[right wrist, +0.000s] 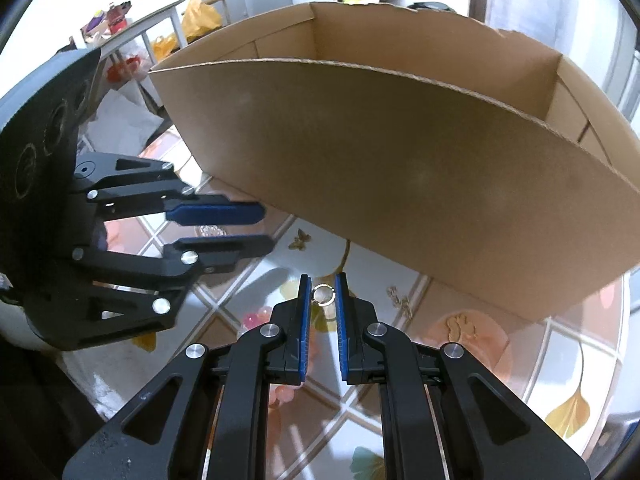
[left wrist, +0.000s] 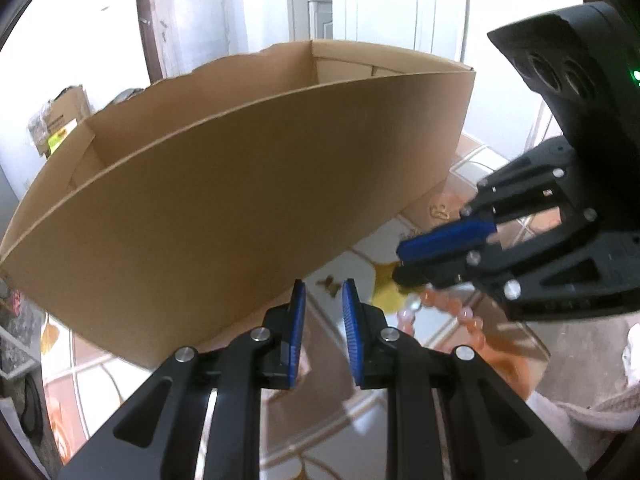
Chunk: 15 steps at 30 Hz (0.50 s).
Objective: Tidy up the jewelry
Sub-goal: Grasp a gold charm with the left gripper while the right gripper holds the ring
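An open cardboard box (left wrist: 224, 184) stands on a patterned table, also in the right wrist view (right wrist: 400, 168). My left gripper (left wrist: 323, 285) is open and empty, just in front of the box wall; it shows at the left of the right wrist view (right wrist: 262, 226). My right gripper (right wrist: 323, 278) is part open around a small silver ring (right wrist: 323, 294) that lies on the table between its fingertips; it shows in the left wrist view (left wrist: 400, 262). A pink bead bracelet (left wrist: 460, 312) lies under the right gripper, also seen in the right wrist view (right wrist: 256, 317).
A small butterfly piece (right wrist: 299, 239) and a chain (right wrist: 400, 300) lie on the table (right wrist: 500, 360) near the box. A gold piece (left wrist: 439, 211) lies by the box corner. A cluttered side table (right wrist: 152, 24) and boxes stand behind.
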Each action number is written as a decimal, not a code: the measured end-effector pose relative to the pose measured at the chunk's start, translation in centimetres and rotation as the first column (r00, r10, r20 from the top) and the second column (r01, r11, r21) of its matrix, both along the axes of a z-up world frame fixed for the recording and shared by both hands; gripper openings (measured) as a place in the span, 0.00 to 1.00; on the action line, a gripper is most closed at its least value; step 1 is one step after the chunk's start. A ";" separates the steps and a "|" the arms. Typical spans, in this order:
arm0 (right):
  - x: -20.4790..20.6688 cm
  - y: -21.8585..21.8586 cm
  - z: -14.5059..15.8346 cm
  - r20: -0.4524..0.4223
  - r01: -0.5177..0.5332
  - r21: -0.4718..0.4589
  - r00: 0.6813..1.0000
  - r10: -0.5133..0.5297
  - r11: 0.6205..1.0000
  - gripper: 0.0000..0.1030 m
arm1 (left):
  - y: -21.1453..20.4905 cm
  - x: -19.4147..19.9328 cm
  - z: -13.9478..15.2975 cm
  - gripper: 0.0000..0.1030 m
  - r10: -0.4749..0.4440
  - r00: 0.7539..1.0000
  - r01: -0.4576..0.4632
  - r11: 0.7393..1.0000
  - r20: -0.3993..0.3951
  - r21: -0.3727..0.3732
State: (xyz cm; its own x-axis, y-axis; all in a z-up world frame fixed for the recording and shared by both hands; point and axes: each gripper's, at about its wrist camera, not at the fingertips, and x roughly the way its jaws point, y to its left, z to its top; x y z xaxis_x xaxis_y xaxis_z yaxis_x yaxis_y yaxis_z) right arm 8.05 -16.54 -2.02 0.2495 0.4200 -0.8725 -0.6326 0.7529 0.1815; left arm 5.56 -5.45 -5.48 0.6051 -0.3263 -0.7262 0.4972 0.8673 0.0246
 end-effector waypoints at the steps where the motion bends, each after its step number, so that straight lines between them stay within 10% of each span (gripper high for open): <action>1: 0.0 -0.2 0.0 -0.002 0.005 0.001 1.000 -0.005 1.000 0.09 | -0.2 0.1 -0.1 0.18 -0.002 1.000 0.002 1.000 0.002 0.004; 15: 0.0 -1.4 0.0 -0.012 0.025 0.024 1.000 -0.025 0.999 0.09 | -1.1 1.6 -1.3 0.17 -0.001 1.000 0.002 1.000 -0.019 0.019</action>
State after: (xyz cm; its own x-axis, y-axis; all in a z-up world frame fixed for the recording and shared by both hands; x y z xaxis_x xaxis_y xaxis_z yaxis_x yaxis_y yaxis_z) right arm 8.02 -17.96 -1.99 0.2501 0.4344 -0.8653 -0.6112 0.7640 0.2069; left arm 7.16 -6.54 -6.83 0.5908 -0.3130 -0.7436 0.4991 0.8659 0.0321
